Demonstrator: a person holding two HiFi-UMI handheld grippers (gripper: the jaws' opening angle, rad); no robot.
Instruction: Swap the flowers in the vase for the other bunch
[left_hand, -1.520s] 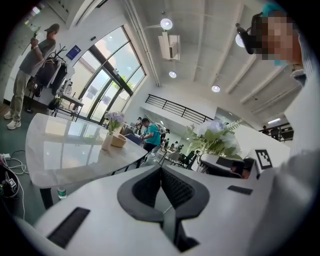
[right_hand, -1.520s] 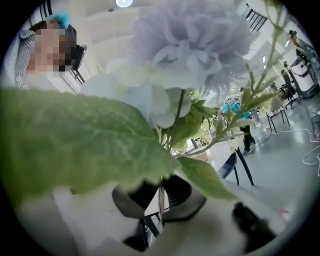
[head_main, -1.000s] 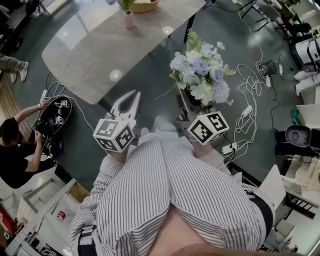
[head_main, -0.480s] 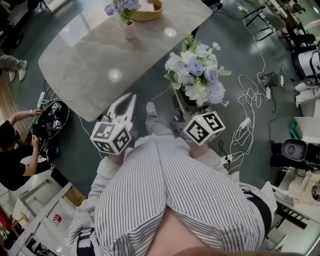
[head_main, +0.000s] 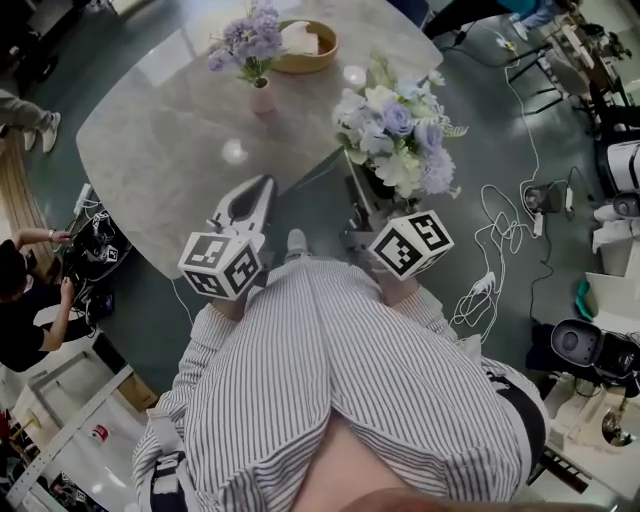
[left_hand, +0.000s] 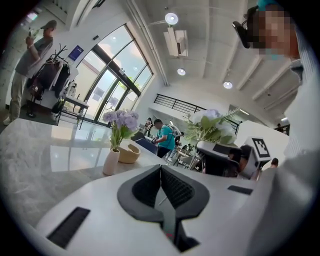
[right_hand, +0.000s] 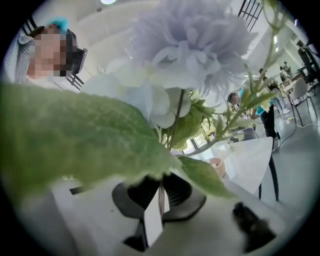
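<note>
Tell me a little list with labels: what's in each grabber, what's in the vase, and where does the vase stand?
left gripper: shut, nothing in it
right gripper: shut on the stems of the white and lilac bunch
vase: pale, upright on the grey table
in the vase: purple flowers
swap: not done yet

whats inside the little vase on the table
A bunch of purple flowers stands in the vase, blooms and green stems showing above its mouth. The stem ends and anything else inside are hidden by the vase's wall.
</note>
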